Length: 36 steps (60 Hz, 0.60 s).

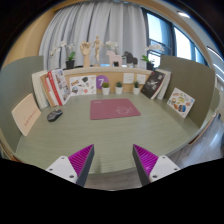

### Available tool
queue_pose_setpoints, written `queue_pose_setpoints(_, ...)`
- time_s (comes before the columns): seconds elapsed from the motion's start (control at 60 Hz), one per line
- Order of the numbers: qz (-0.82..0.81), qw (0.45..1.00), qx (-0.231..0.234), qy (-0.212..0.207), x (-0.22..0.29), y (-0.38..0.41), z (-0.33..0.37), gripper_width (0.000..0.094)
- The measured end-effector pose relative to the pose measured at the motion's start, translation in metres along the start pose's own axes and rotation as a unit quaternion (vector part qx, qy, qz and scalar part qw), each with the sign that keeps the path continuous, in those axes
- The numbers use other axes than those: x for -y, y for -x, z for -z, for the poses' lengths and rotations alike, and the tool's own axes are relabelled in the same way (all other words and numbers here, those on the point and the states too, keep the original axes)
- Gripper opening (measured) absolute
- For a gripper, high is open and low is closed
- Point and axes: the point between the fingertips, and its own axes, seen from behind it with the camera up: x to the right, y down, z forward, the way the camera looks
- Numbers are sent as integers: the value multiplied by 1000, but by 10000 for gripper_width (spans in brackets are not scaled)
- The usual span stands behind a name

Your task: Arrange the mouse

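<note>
Mouse lay on the desk, well beyond the fingers and off to their left, clear of the mat. Gripper was empty, jaws apart. Judged: task not yet begun; pickup and placement remained.

Mouse small and dark, lying flat on the table, left of the mat, well beyond the fingers.

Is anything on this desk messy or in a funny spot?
One thing: the mouse sits on the bare table, off to the left of the red mouse pad, instead of on it. The books and pictures along the back lean tidily, and nothing is spilled. The gripper is open and holds nothing.
</note>
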Motion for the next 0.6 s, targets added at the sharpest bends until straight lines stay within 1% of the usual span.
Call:
queue_pose_setpoints(0.133, 19, 998, 56, 27, -19, 97, -24, 772)
queue_pose_setpoints(0.3, 48, 991, 119, 47, -21, 205, -57, 776)
queue_pose_setpoints(0.433, 52, 987, 140, 57, -13, 261, -89, 774)
queue_pose_setpoints(0.6, 59, 987, 136, 60, 10, 300, -133, 772)
